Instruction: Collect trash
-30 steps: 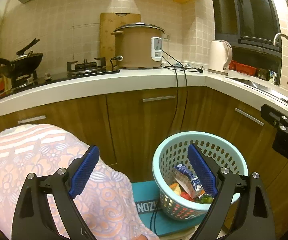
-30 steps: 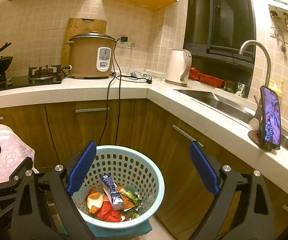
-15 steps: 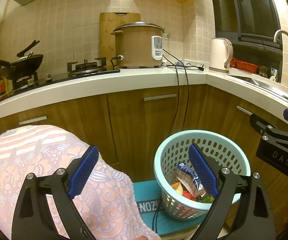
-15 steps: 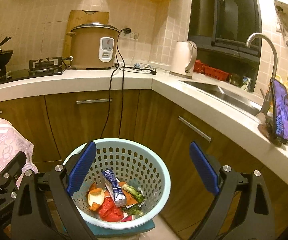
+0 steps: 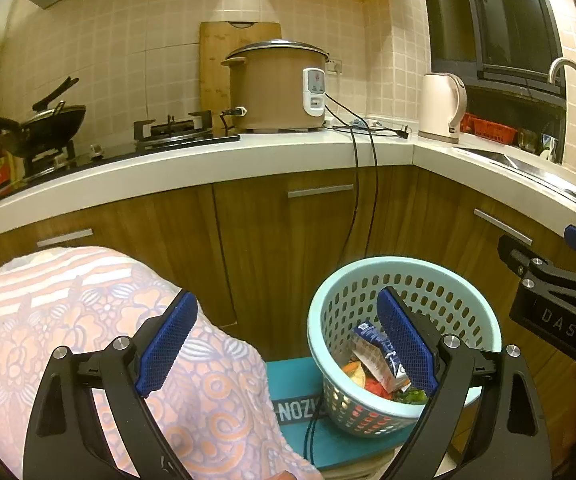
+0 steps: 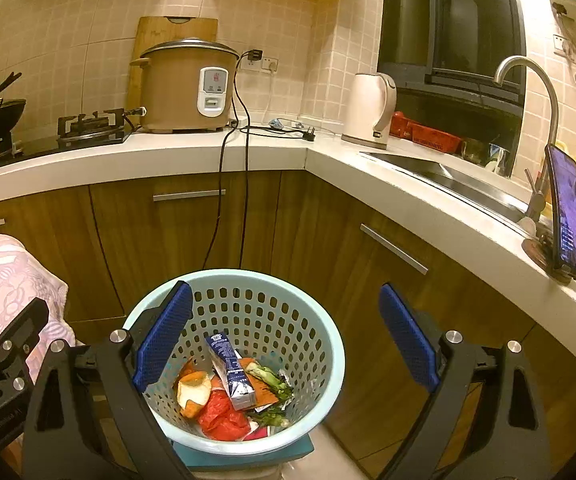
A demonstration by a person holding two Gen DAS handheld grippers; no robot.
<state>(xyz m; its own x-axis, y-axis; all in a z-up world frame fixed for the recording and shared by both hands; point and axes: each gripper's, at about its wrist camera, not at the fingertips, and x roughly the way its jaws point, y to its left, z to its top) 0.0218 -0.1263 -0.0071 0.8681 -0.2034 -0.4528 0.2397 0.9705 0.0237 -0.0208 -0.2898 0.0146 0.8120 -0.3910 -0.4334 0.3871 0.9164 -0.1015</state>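
A light blue perforated basket [image 6: 319,332] stands on a teal stool [image 6: 248,458] in front of the corner cabinets. It holds trash: a blue and white carton [image 6: 232,372], orange peel [image 6: 194,392], red wrapper [image 6: 224,418] and green scraps [image 6: 272,380]. My right gripper [image 6: 284,340] is open and empty, held above the basket. My left gripper [image 5: 288,344] is open and empty, left of the basket [image 5: 467,300]; its right finger overlaps the basket's inside in that view. The carton [image 5: 375,354] shows there too.
A pink patterned cloth-covered bulk [image 5: 68,320] sits at the left. The white L-shaped counter [image 6: 168,156] carries a rice cooker [image 6: 188,84], kettle [image 6: 371,110], stove [image 6: 88,126], wok [image 5: 48,120], sink [image 6: 439,176] and a phone on a stand [image 6: 567,216]. Cords [image 6: 224,200] hang down the cabinets.
Both grippers have drifted slightly; the basket sits a little lower and more central in the right wrist view. Both stay open and empty.
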